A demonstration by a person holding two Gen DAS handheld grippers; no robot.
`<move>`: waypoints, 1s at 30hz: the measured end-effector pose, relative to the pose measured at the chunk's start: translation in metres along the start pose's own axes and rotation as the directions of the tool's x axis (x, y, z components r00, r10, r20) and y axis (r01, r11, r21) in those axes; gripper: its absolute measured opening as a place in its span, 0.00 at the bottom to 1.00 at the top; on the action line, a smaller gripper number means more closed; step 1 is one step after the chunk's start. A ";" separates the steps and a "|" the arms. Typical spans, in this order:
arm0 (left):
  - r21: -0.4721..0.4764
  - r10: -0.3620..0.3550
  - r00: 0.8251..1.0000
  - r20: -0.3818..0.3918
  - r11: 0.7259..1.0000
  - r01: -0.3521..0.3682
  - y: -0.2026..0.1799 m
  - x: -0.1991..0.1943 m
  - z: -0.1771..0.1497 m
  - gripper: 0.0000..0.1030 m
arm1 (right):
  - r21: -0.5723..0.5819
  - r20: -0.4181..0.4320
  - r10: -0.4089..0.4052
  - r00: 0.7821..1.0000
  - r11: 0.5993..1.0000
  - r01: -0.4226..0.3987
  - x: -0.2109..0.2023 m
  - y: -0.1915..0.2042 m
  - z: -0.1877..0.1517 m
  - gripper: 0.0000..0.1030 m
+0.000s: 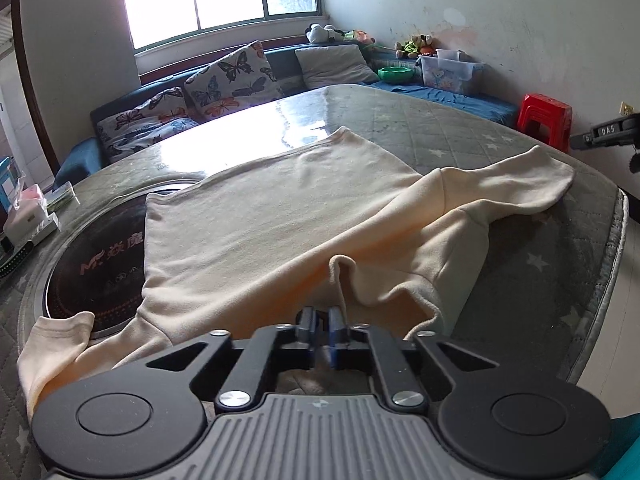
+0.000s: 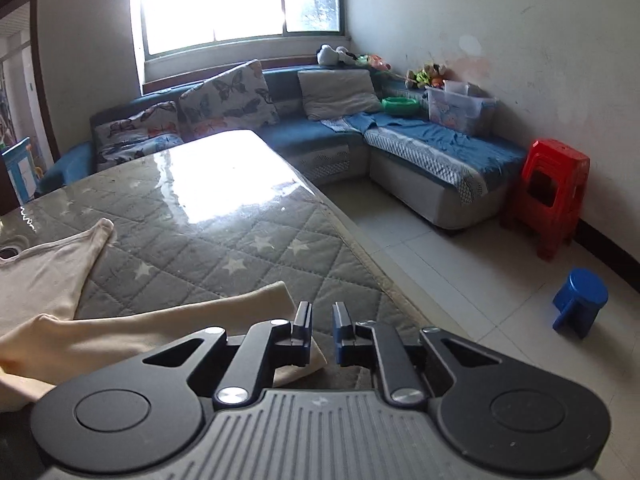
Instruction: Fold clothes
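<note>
The left gripper (image 1: 322, 318) has its fingers nearly together, pinching a raised fold of the cream top (image 1: 272, 216). The right gripper (image 2: 322, 316) has its fingers spread with nothing between them, poised just over the end of a sleeve (image 2: 256, 312). The top lies spread on the quilted table (image 2: 224, 240), partly over a round black hob (image 1: 100, 264)
</note>
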State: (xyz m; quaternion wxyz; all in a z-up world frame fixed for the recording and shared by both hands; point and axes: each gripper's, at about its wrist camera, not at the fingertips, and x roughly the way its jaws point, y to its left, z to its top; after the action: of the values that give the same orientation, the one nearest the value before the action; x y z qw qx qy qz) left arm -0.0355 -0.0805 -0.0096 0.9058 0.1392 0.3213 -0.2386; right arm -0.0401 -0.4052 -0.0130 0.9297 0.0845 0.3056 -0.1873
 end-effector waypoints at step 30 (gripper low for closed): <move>0.107 -0.010 1.000 0.028 0.994 0.007 -0.004 -0.016 -0.030 0.10 | -0.555 -0.428 0.554 0.714 0.463 -0.691 -0.052 0.253 -0.050 0.33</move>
State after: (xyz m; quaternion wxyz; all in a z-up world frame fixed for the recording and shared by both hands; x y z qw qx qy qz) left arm -0.0640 -0.0662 -0.0220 0.9004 0.1829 0.2958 -0.2614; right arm -0.0041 -0.1448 -0.0112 0.8614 -0.1396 0.3845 0.3012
